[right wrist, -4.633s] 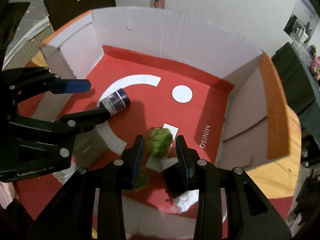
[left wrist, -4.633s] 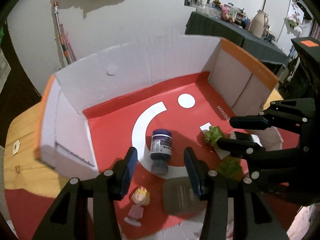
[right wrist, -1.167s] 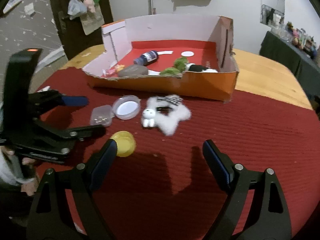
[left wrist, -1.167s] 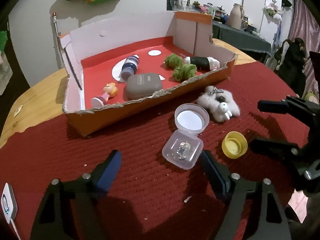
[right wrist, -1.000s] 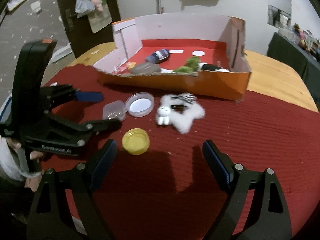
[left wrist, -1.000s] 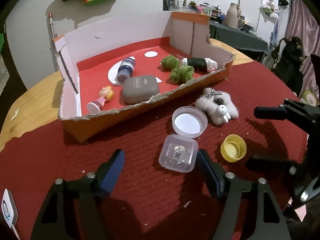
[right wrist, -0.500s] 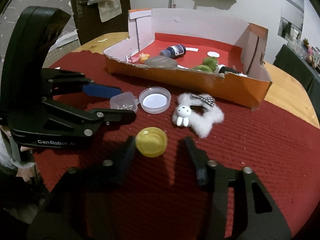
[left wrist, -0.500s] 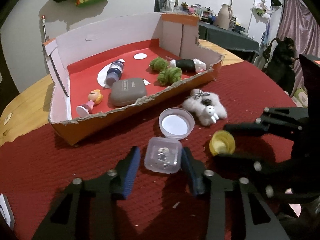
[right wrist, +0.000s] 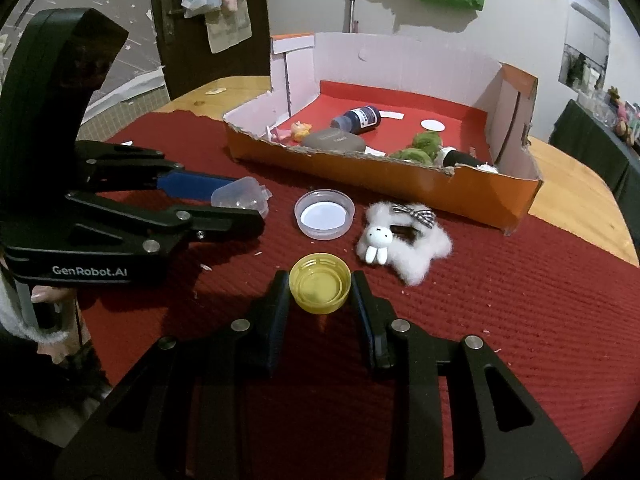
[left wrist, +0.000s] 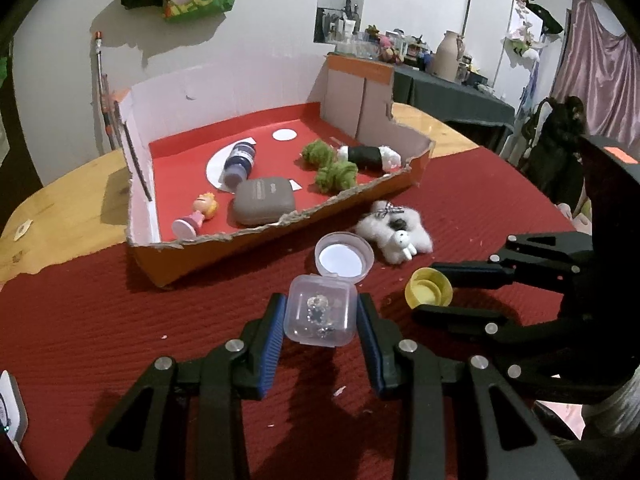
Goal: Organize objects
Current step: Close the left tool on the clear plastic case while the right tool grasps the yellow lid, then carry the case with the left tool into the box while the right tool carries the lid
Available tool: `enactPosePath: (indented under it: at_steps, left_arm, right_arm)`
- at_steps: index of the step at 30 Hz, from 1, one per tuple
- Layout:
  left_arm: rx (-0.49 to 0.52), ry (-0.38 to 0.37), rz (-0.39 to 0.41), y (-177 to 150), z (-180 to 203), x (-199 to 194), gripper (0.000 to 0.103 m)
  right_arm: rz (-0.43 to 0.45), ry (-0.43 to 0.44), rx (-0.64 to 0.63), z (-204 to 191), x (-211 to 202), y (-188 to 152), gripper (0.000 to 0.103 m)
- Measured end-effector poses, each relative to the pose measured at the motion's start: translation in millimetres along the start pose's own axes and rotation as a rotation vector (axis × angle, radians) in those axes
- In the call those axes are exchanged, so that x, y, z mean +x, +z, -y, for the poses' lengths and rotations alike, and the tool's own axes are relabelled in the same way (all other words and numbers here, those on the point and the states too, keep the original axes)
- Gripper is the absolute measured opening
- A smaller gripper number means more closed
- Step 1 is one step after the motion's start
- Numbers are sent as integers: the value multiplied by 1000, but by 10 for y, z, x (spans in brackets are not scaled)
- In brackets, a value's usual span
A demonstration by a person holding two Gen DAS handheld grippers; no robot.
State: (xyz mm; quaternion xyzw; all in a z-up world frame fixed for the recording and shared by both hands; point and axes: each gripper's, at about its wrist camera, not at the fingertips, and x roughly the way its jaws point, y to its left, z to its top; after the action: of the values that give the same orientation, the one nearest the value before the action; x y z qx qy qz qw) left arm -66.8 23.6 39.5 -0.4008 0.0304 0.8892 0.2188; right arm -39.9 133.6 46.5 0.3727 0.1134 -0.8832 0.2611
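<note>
You are a little more than half way, judging by how things lie. Inside the cardboard box (left wrist: 400, 178) there are already a dark bottle (left wrist: 240, 162), a grey case (left wrist: 264, 200), a small doll (left wrist: 196, 216), two green tufts (left wrist: 336, 174) and a black roll (left wrist: 368, 156). Four things remain on the red worktop (left wrist: 100, 300) in front of the box. Your left claw (left wrist: 320, 320) has its fingers against both sides of the clear plastic case (left wrist: 320, 310) and seems to be clamped on it. Your right claw (right wrist: 320, 290) has closed in around the yellow cap (right wrist: 320, 288); its fingers look to touch the rim. The round clear lid (right wrist: 324, 213) and the white fluffy rabbit clip (right wrist: 404, 238) lie just before the box front, not held by anything. All four must still go into the box.
</note>
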Motion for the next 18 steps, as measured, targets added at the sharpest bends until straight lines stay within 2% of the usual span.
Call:
enactPosePath:
  at_steps: [18]
  left_arm:
    - [-14, 7, 7, -6, -39, -66, 37]
  right_arm:
    - [-6, 18, 12, -12, -4, -33, 29]
